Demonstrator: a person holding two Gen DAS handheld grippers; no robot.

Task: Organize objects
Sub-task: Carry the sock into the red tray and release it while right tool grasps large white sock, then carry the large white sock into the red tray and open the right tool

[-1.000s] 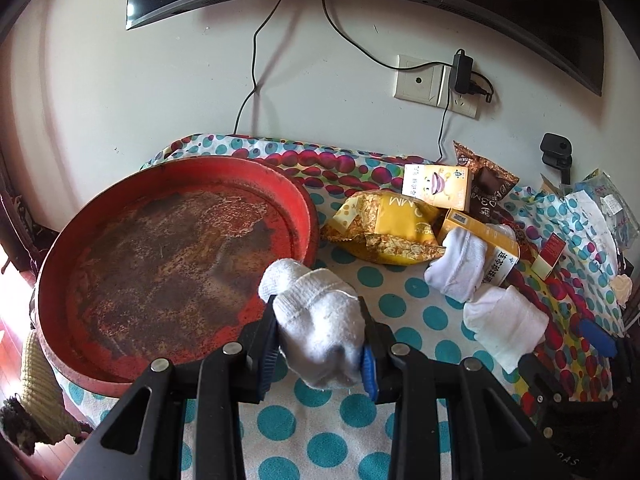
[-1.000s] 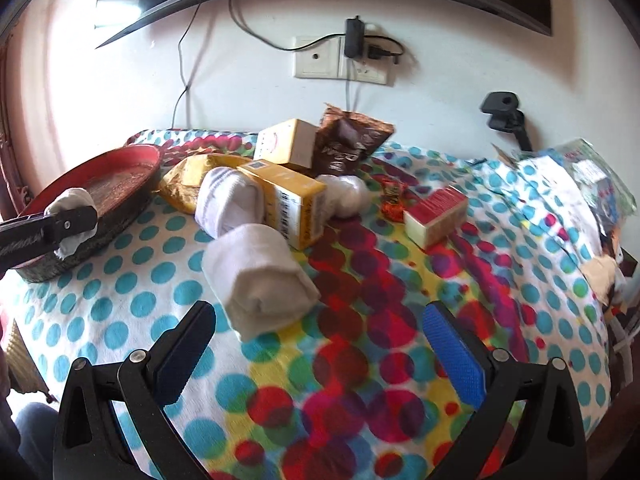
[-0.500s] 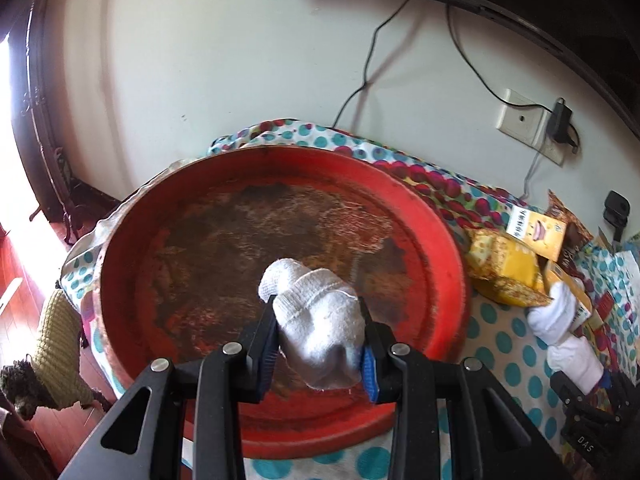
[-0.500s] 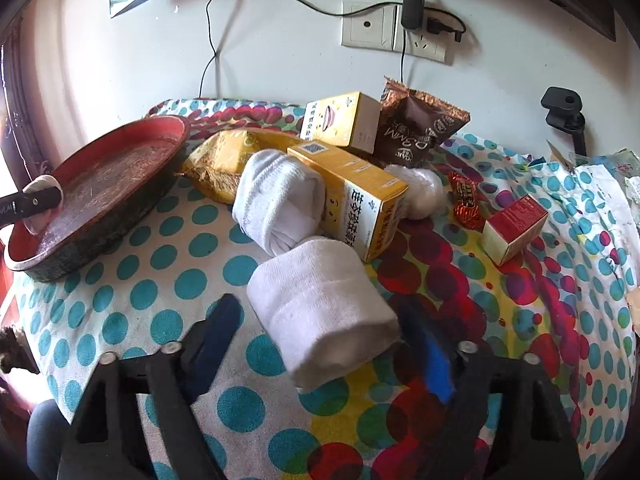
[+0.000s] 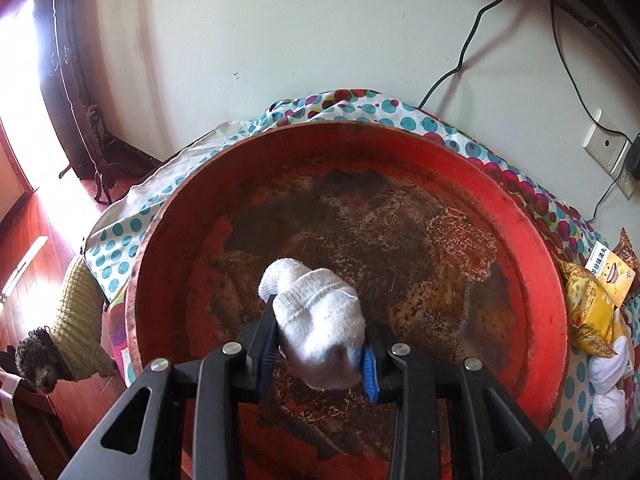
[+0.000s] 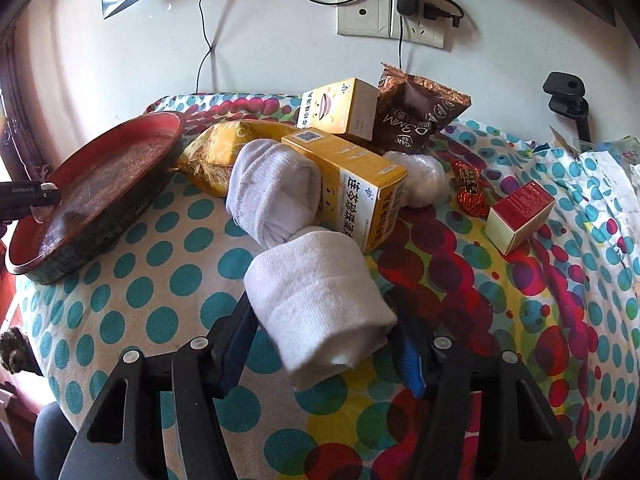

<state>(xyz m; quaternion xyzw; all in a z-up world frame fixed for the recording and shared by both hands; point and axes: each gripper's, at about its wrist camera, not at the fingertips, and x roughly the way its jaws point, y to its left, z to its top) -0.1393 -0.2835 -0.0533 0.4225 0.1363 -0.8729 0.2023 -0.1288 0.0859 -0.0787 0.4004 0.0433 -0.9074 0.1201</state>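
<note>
Two rolled white socks (image 5: 320, 328) (image 6: 320, 300), ribbed, clamped.

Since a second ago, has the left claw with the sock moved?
Yes. The left claw, shut on the rolled white sock, has swung from over the dotted cloth to above the red tray.

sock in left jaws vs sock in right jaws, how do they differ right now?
The left gripper is shut on the small sock bundle, lifted over the red tray; the right gripper has just been closing its jaws around the rolled sock, which lies on the dotted cloth. The small sock bundle looks rounded and knobbly; the rolled sock is a smoother cylinder. Both are white knit.
</note>
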